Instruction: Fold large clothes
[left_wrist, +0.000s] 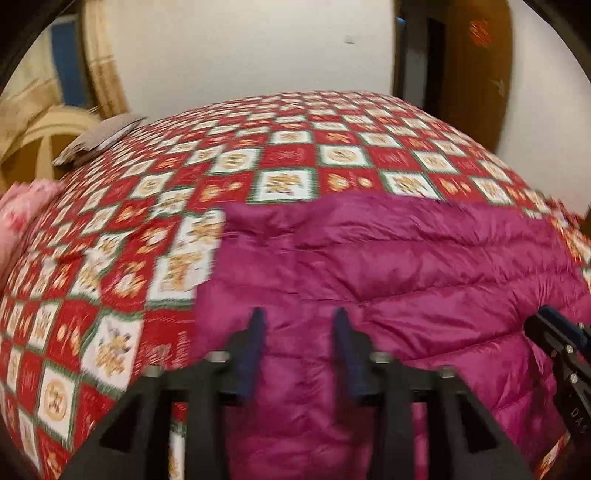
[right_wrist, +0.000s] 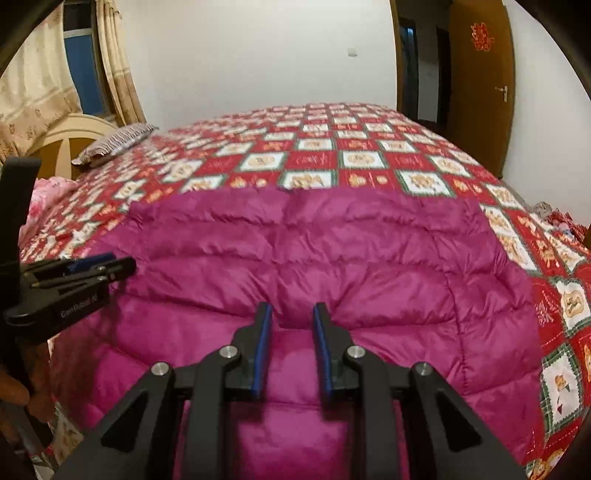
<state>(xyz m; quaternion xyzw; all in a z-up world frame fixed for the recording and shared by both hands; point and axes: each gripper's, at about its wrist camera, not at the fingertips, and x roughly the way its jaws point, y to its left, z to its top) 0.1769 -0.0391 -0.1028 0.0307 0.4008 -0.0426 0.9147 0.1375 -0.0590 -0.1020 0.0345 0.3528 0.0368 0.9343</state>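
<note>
The magenta puffer jacket (right_wrist: 295, 266) lies flat near the bed's (right_wrist: 332, 147) near edge. Left tongs (left_wrist: 299, 325) stand apart, empty; right tongs (right_wrist: 291, 314) stand narrowly apart, gripping nothing. A fold looks finished; next, regrasp an edge.

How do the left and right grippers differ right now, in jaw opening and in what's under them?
The left gripper has its jaws spread wide; the right gripper has a narrower gap. The left hangs near the magenta jacket's left edge beside the checked bedspread; the right hangs over the jacket's middle. Shared: both point down at the jacket, with no fabric pinched between the blue pads.
</note>
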